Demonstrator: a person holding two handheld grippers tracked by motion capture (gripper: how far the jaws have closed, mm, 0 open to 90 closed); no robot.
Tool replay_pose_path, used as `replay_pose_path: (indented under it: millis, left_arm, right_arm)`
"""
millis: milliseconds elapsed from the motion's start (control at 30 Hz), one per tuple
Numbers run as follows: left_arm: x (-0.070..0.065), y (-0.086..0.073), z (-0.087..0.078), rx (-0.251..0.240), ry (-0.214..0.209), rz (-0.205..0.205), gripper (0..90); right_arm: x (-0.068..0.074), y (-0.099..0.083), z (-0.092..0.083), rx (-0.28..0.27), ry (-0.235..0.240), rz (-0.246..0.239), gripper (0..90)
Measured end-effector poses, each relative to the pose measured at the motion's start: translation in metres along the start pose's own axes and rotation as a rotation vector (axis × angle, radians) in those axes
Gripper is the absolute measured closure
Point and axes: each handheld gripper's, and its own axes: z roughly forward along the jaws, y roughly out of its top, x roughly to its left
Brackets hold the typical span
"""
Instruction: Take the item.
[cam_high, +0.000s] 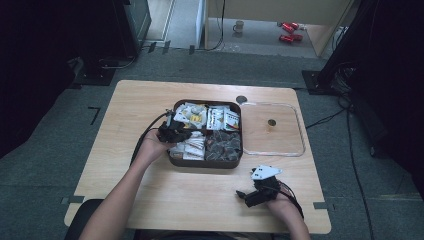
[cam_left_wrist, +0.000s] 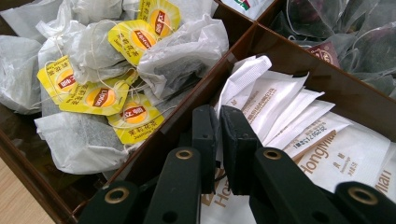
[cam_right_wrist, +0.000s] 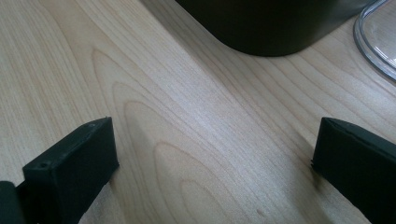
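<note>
Wooden table (cam_high: 150, 195) carries a brown box (cam_high: 206, 161) of tea bags at centre; its clear lid (cam_high: 272, 129) lies off at 3 o'clock; my left claw (cam_left_wrist: 219, 119) seems clamped on a white sachet (cam_left_wrist: 273, 100) in the near-left compartment, lift not yet done; my right claw (cam_right_wrist: 215, 154) rests spread wide at 5 o'clock.

Left gripper (cam_left_wrist: 218, 140) jaws pinched nearly together, forearm reaching forward, right gripper (cam_right_wrist: 210, 154) jaws spread wide

One brown tray (cam_high: 173, 161), four compartments. One clear lid (cam_high: 300, 131). Two tools (cam_high: 176, 131) (cam_high: 243, 195). Six yellow teabag tags (cam_left_wrist: 132, 39) left of the left tool (cam_left_wrist: 218, 122).
</note>
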Motion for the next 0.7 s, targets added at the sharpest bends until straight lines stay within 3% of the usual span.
replay_pose_path:
  millis: [100,233,700]
  left_arm:
    - [0.002,0.001,0.000,0.008,-0.005,-0.047,86.8]
    - [0.001,0.001,-0.001,0.013,0.000,-0.036,89.0]
    - [0.006,0.001,-0.015,-0.026,-0.035,-0.078,89.5]
  right_arm:
    - [0.000,0.000,0.000,0.000,0.000,0.000,0.0]
    - [0.000,0.000,0.000,0.000,0.000,0.003,0.0]
    - [0.000,0.000,0.000,0.000,0.001,-0.001,0.0]
